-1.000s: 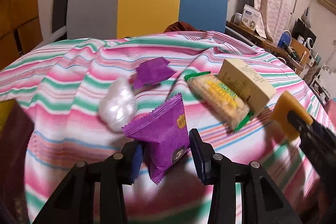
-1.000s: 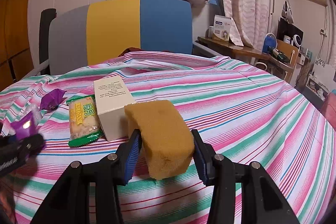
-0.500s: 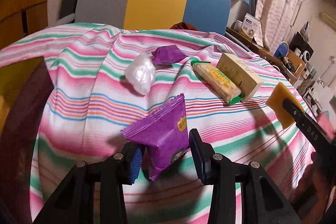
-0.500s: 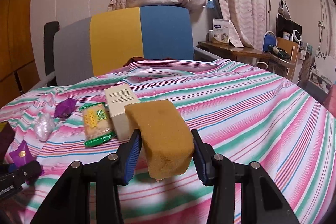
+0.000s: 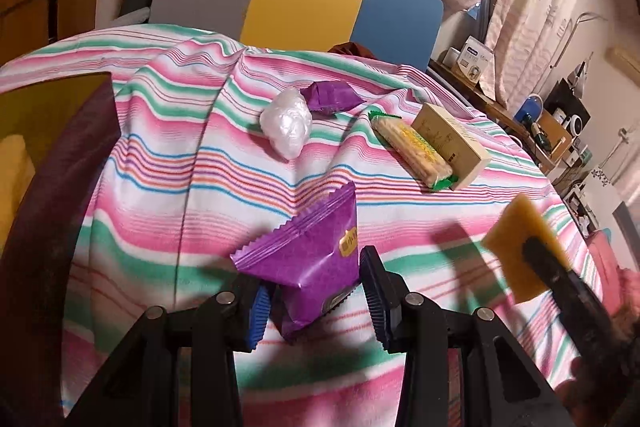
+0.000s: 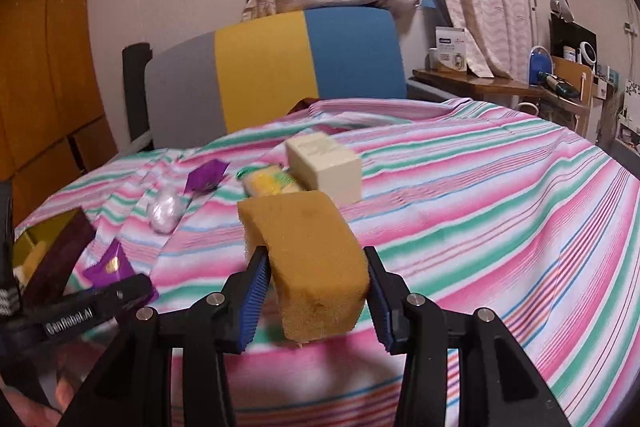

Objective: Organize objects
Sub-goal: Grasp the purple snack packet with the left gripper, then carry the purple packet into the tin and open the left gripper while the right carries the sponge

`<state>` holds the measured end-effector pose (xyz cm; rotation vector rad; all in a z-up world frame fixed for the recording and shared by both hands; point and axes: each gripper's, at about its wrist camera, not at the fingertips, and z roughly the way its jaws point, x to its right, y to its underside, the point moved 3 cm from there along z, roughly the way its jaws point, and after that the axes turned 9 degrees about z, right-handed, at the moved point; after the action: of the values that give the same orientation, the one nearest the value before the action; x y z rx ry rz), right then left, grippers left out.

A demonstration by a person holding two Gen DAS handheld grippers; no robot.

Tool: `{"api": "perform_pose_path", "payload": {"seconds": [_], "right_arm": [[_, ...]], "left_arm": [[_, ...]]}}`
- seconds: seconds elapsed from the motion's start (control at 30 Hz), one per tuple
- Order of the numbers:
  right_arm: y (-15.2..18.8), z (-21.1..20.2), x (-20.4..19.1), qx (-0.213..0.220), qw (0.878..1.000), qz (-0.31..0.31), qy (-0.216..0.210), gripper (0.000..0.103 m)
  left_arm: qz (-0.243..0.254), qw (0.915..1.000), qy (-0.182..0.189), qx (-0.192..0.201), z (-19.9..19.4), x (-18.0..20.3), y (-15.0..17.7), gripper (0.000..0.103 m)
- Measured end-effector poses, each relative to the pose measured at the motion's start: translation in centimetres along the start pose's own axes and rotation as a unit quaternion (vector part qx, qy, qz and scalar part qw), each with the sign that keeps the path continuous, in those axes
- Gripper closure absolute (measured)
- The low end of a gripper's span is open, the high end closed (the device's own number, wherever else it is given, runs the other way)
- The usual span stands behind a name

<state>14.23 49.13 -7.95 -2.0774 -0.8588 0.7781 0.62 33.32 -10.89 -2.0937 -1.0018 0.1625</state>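
Note:
My left gripper (image 5: 314, 301) is shut on a purple snack packet (image 5: 308, 259), held above the striped cloth (image 5: 168, 163) near its left edge. My right gripper (image 6: 316, 301) is shut on a yellow-brown sponge (image 6: 310, 259), also lifted off the cloth. In the left wrist view the sponge (image 5: 516, 247) and the right gripper's finger show at the right. In the right wrist view the purple packet (image 6: 110, 267) and the left gripper show at lower left. On the cloth lie a white plastic ball (image 5: 286, 127), a second purple wrapper (image 5: 332, 97), a green-edged cracker pack (image 5: 412, 147) and a cream box (image 5: 450, 143).
A dark bin with a yellow inside (image 5: 44, 147) stands at the left edge of the cloth; it is also the dark bin (image 6: 52, 247) in the right wrist view. A grey, yellow and blue chair back (image 6: 276, 75) stands behind. A cluttered shelf (image 6: 520, 83) is at right.
Both grippers have moved left with their loads, toward the dark bin. The bin has come into view at the left of both views. The items on the cloth lie farther away.

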Motion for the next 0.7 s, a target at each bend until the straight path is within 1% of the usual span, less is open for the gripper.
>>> {"api": "perform_pose_path", "payload": {"seconds": [0.07, 0.17, 0.27, 0.33, 0.47, 0.57, 0.7], "right_arm": [[0.1, 0.1, 0.0, -0.001, 1.000, -0.001, 0.003, 0.057], [0.2, 0.5, 0.0, -0.006, 1.000, 0.000, 0.008, 0.057], [0.3, 0.4, 0.0, -0.004, 1.000, -0.001, 0.010, 0.057], [0.3, 0.4, -0.1, -0.003, 1.000, -0.004, 0.011, 0.057], [0.4, 0.5, -0.4, -0.006, 1.000, -0.013, 0.015, 0.057], [0.5, 0.6, -0.7, -0.011, 1.000, -0.022, 0.018, 0.057], [0.6, 0.8, -1.2, -0.016, 0.999, -0.036, 0.017, 0.057]], "left_arm": [[0.009, 0.9999, 0.004, 0.003, -0.9, 0.2, 0.2, 0.065], [0.028, 0.9994, 0.000, 0.018, -2.9, 0.6, 0.8, 0.065], [0.042, 0.9986, 0.015, 0.029, -4.6, 0.8, 1.3, 0.065], [0.034, 0.9987, 0.025, 0.028, -5.4, 0.5, 1.7, 0.065], [0.015, 0.9988, 0.033, 0.033, -7.3, -0.6, 2.1, 0.065], [0.009, 0.9984, 0.035, 0.044, -9.1, -1.5, 2.1, 0.065], [-0.004, 0.9980, 0.028, 0.056, -11.4, -3.4, 2.3, 0.065]]}}
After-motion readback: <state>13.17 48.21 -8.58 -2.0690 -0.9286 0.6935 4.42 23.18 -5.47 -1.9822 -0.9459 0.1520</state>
